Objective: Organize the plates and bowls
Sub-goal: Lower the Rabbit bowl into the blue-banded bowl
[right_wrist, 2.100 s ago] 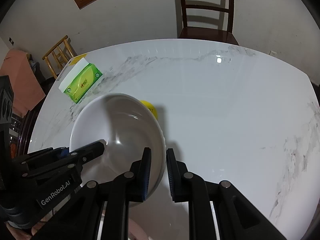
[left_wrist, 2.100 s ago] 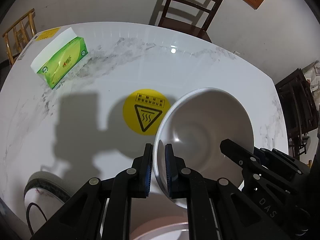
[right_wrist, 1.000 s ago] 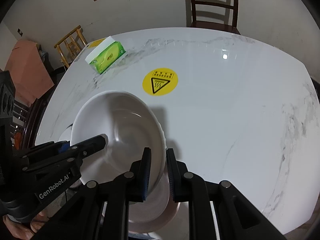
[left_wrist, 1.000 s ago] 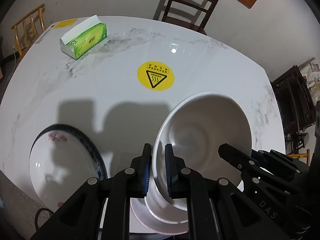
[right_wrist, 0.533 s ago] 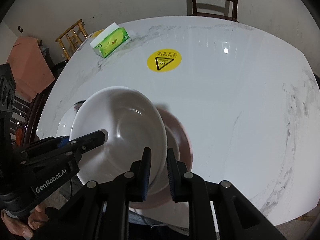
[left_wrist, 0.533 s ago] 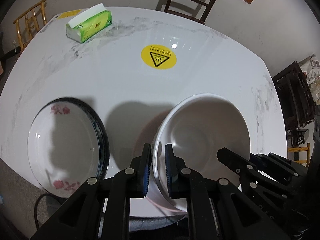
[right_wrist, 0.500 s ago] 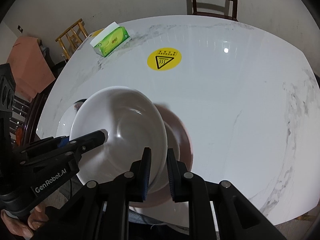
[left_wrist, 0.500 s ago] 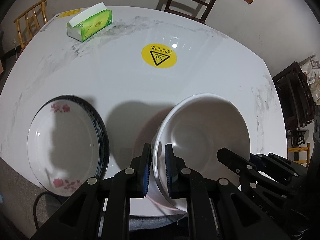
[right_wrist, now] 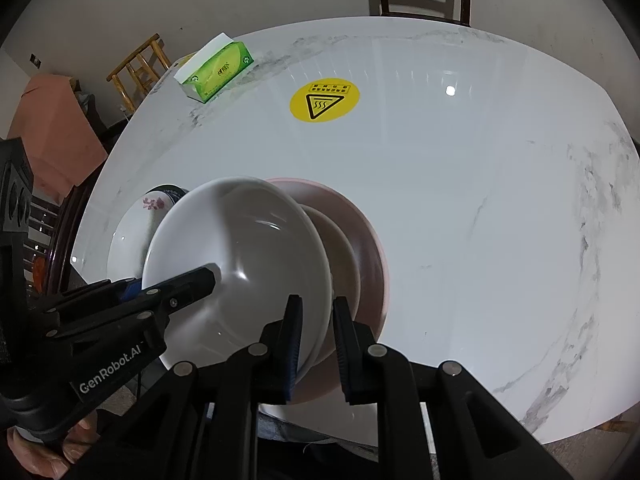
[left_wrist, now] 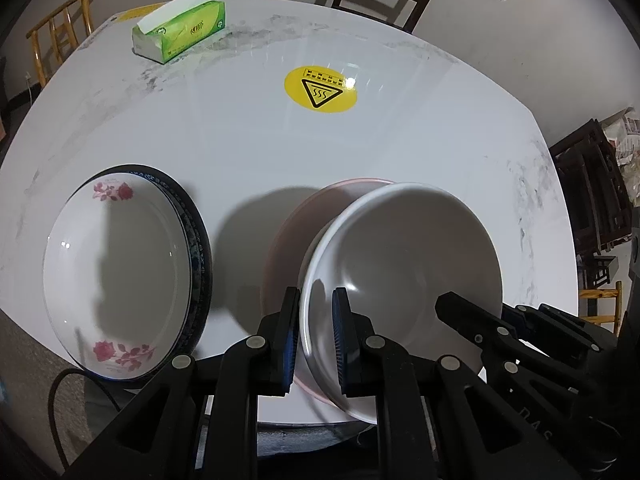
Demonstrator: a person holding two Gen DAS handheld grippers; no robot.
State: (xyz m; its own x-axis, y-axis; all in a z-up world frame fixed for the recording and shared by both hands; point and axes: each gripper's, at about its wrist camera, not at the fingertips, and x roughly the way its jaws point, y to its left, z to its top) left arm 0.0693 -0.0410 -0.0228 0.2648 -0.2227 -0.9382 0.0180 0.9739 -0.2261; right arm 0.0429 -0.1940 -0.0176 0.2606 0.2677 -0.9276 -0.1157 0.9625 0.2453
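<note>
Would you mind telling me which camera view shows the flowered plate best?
The left wrist view: the flowered plate lies nearly whole on the table, roses and dark rim visible. In the right wrist view the white bowl hides most of it, leaving a sliver.

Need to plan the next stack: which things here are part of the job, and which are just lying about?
Job:
white bowl, held by left gripper and right gripper
pink plate under it
floral plate
blue-rimmed plate beneath that

Lying about:
tissue box
yellow sticker

Left tool (left_wrist: 316,334) and right tool (right_wrist: 314,338) each clamp the rim.
</note>
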